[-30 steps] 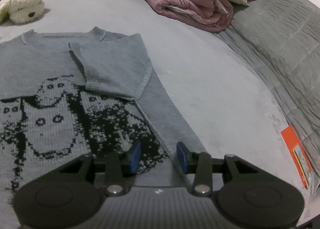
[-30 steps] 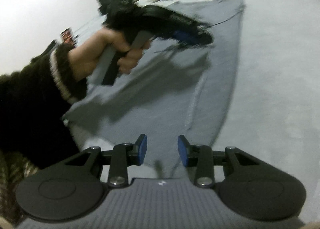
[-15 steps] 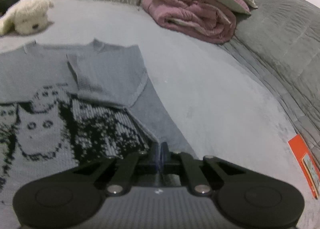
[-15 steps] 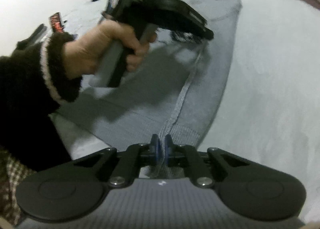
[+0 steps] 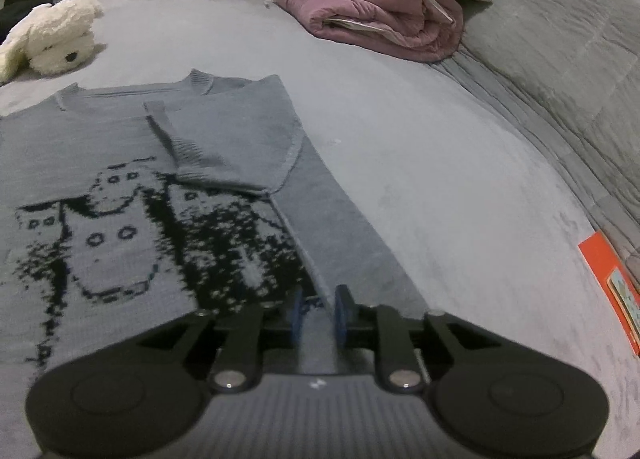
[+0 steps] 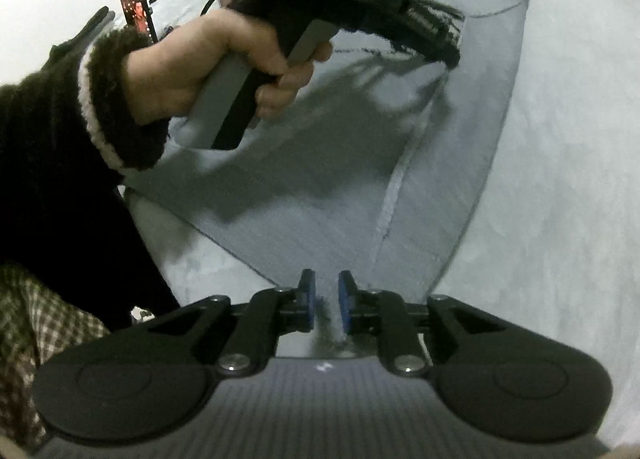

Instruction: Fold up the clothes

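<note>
I see the grey sweater [image 5: 168, 179] lying flat on the grey bed cover [image 5: 420, 131], pattern side up, one sleeve [image 5: 224, 143] folded across its chest. My left gripper [image 5: 318, 309] sits at the sweater's side edge, near the hem. Its jaws are opening; the edge seam runs between the blue pads, which stand apart from the knit. My right gripper [image 6: 326, 297] sits at the sweater's hem corner [image 6: 384, 259]. Its jaws are also opening, a fold of fabric between them, pads no longer pressing. The left hand [image 6: 224, 67] hovers above the sweater's body. Beyond the sweater's collar lies a white plush toy [image 5: 56, 35]; a rolled pink quilt [image 5: 384, 15] lies farther off.
</note>
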Motion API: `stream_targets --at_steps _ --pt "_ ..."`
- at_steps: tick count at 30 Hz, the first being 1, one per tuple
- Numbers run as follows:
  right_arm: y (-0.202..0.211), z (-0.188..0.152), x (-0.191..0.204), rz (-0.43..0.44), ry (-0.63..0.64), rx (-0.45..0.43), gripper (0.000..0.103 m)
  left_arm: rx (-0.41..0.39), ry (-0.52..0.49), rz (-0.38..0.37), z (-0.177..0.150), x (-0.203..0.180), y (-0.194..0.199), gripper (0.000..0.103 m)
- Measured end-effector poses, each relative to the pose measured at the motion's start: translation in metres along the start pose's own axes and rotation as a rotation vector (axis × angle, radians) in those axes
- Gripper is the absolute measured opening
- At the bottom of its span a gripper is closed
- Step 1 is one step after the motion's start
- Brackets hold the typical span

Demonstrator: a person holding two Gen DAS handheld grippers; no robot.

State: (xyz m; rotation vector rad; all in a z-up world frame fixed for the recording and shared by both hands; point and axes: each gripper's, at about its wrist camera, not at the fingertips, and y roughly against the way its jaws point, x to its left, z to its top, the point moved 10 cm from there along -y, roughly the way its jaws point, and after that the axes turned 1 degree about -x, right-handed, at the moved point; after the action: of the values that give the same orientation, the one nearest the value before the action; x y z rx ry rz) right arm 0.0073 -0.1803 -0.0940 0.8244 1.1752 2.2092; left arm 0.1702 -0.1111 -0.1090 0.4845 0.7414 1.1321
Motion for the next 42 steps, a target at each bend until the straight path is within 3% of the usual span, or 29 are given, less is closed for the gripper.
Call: stream_targets --at_steps 3,10,16,30,35,38,42 --pt "0.005 0.010 0.001 -0.013 0.011 -0.010 0.030 -0.004 0.001 0.023 0.000 0.013 0.012 0.031" --pt "0.002 0.039 0.007 -0.009 0.015 -0.044 0.035 -0.024 0.021 0.121 0.005 0.062 0.047 0.047" --pt "-0.011 0.079 0.016 0.014 -0.005 -0.087 0.035 -0.064 0.098 0.201 0.010 0.119 0.071 0.057" --pt "-0.056 0.173 0.032 0.060 -0.033 -0.145 0.038 -0.111 0.272 0.474 0.013 0.263 0.112 0.067" --pt "-0.071 0.204 0.023 0.013 -0.060 -0.206 0.041 -0.117 0.370 0.577 0.009 0.324 0.128 0.068" --pt "-0.081 0.210 0.021 0.002 -0.069 -0.205 0.041 -0.140 0.440 0.587 0.005 0.352 0.134 0.068" --pt "-0.090 0.208 0.021 0.017 -0.075 -0.193 0.041 -0.202 0.483 0.543 0.007 0.369 0.131 0.066"
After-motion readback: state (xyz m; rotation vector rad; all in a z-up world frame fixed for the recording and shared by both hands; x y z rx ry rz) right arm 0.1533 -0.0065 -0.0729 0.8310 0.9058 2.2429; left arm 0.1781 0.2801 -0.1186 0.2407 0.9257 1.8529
